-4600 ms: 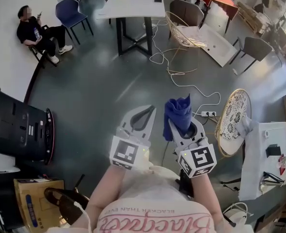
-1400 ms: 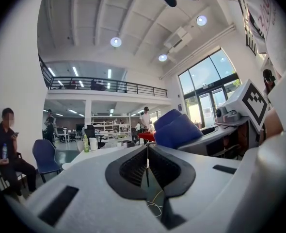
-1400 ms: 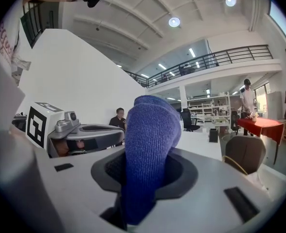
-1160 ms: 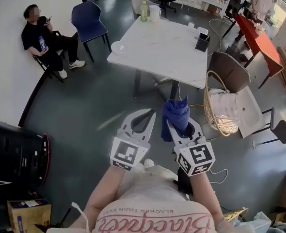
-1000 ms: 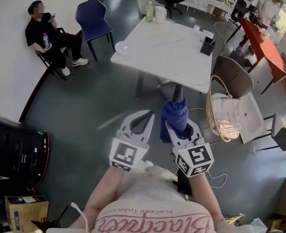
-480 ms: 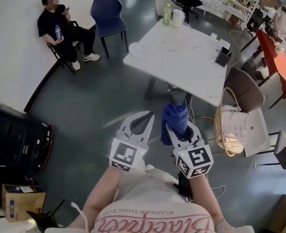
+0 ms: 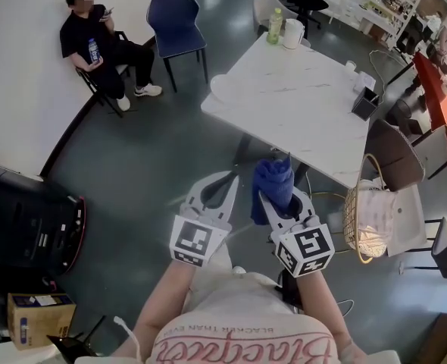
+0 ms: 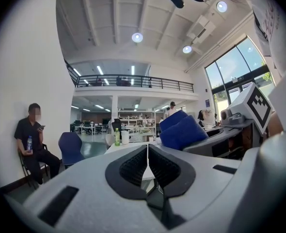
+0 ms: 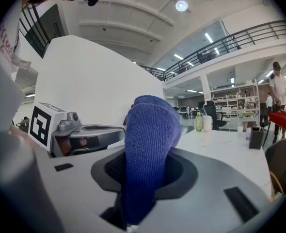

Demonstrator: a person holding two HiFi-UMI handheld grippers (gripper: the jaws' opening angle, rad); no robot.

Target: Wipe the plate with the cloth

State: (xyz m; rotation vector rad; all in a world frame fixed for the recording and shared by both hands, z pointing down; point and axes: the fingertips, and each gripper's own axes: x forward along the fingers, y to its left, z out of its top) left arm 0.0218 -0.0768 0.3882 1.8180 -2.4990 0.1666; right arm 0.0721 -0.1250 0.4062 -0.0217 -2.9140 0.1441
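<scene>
A blue cloth (image 7: 273,182) sticks up from my right gripper (image 7: 279,196), which is shut on it; in the right gripper view the cloth (image 9: 149,140) fills the gap between the jaws. My left gripper (image 7: 230,176) is beside it, shut with nothing in it, its pads (image 8: 133,165) meeting. A white plate (image 7: 225,88) lies on the near left corner of a white table (image 7: 307,112), well ahead of both grippers. Both grippers are held in the air over the grey floor, pointing toward the table.
On the table's far end stand a green bottle (image 7: 275,27) and a white jug (image 7: 292,33); a black holder (image 7: 365,103) is at its right edge. A blue chair (image 7: 176,17) and a seated person (image 7: 95,44) are at the left. A wicker chair (image 7: 367,218) stands at the right.
The table with the plate has come closer and slid toward the middle of the head view. Both grippers keep the same pose; the cloth stays in the right one.
</scene>
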